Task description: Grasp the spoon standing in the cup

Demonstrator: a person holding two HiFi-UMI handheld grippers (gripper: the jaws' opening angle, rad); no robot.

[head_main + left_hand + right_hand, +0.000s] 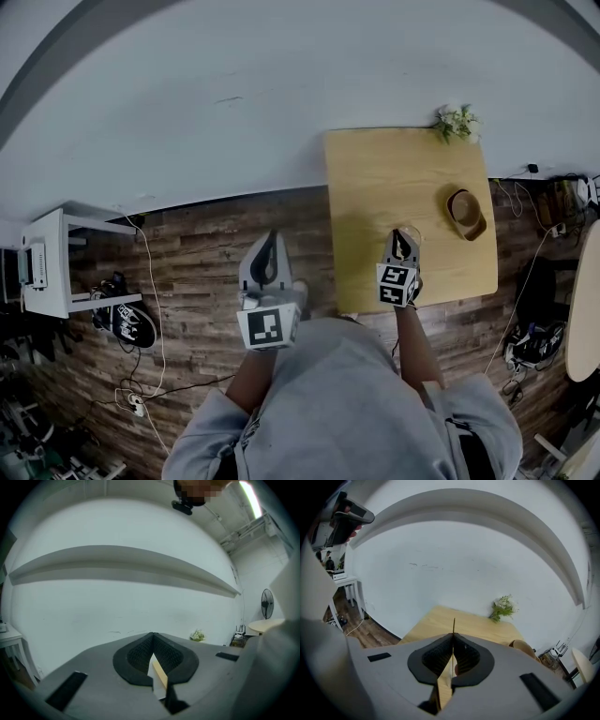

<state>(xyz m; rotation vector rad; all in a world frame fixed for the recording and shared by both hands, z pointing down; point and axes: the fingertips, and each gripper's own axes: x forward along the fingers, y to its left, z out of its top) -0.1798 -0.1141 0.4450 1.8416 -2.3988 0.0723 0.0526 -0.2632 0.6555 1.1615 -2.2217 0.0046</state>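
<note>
Brown plank floor [197,253] runs below a plain white wall [281,84] in the head view. A pale, smooth wooden table [375,169] with square corners stands against that wall. A small leafy plant [457,122] sits at the table's far edge, and a round brown wooden bowl [466,214] lies right of centre. The right gripper [401,236] is grey plastic with black pads and a marker cube, and it hangs over the table's near half. A pale curved rim shows just at its tips, too small to tell what it is. The left gripper [270,239] is off the table, over the floor, well apart from the right one.

In the left gripper view, the ridged black pads meet at their tips with nothing between them. Behind them the wall is crossed by a long grey ledge [122,564].

In the right gripper view, the jaws are closed on the spoon [453,625]. It is seen edge-on as a thin dark upright line pinched between the ribbed pads, its top poking just above the tips. Its lower end, and what it stands in, are hidden under the gripper body. Beyond lie the table, the plant and, at the right, the bowl.
</note>
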